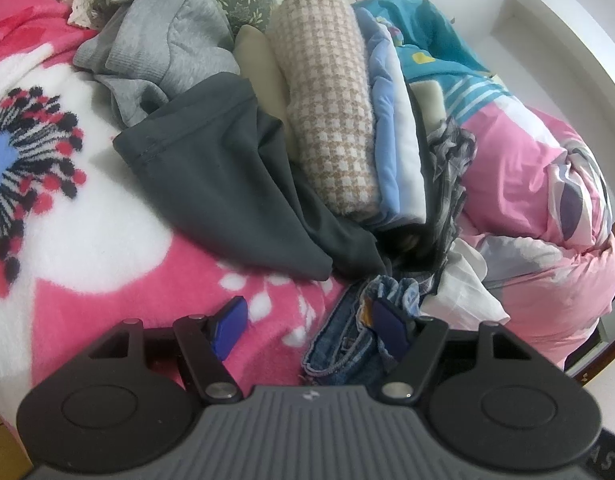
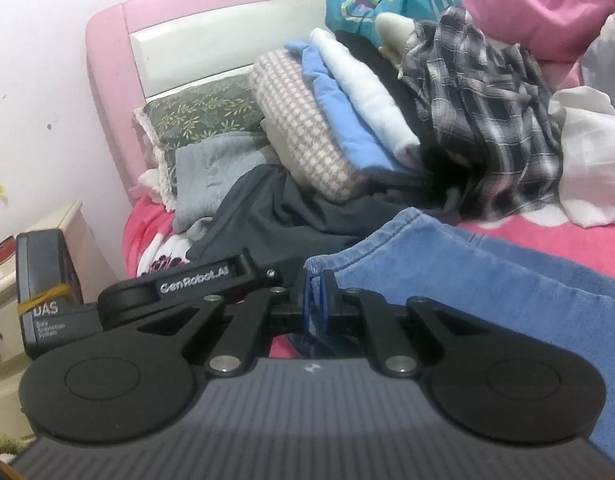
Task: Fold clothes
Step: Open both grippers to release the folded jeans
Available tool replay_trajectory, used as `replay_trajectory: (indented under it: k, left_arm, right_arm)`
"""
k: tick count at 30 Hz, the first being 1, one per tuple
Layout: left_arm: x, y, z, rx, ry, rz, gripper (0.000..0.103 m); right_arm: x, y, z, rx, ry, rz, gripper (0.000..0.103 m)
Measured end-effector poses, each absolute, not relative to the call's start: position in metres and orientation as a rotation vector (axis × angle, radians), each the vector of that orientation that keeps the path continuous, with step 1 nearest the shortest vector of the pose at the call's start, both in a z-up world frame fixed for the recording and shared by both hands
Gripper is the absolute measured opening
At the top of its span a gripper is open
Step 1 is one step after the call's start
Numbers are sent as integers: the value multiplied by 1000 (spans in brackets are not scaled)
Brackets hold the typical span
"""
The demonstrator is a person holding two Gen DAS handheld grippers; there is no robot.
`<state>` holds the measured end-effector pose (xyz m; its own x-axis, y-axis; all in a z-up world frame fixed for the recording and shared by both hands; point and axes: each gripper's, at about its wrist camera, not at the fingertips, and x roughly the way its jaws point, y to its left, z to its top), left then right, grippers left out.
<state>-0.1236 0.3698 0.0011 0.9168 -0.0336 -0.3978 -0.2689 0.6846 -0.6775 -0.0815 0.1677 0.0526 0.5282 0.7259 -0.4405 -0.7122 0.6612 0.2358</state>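
Blue jeans [image 2: 471, 280] lie on the pink flowered blanket [image 1: 107, 300]. In the right wrist view my right gripper [image 2: 316, 302] is shut on the jeans' near edge, and a fold of denim shows between the blue pads. My left gripper [image 1: 310, 330] stands open just above the blanket. Its right pad [image 1: 391, 332] rests against the crumpled jeans [image 1: 343, 348], while its left pad [image 1: 229, 330] hangs over bare blanket. The left gripper's black casing [image 2: 43, 296] shows at the left of the right wrist view.
A dark grey garment [image 1: 211, 176] lies spread ahead. Behind it are a houndstooth roll [image 1: 327, 112], blue and white folded pieces [image 1: 391, 152], a plaid shirt [image 2: 487, 120] and a white cloth [image 2: 587, 168]. A pink duvet [image 1: 539, 208] fills the right, with a pink headboard [image 2: 111, 92] and a nightstand [image 2: 67, 248] on the left.
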Motion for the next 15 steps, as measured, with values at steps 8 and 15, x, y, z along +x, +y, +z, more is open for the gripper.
replay_trajectory:
  k: [8,15]
  left_arm:
    - [-126,371,2,-823,376,144,71]
    - [-140,366,14,-762,283,191,71]
  right_arm:
    - [-85,168,41,14,549,885,19]
    - [-106,123,55,128,521,840,47]
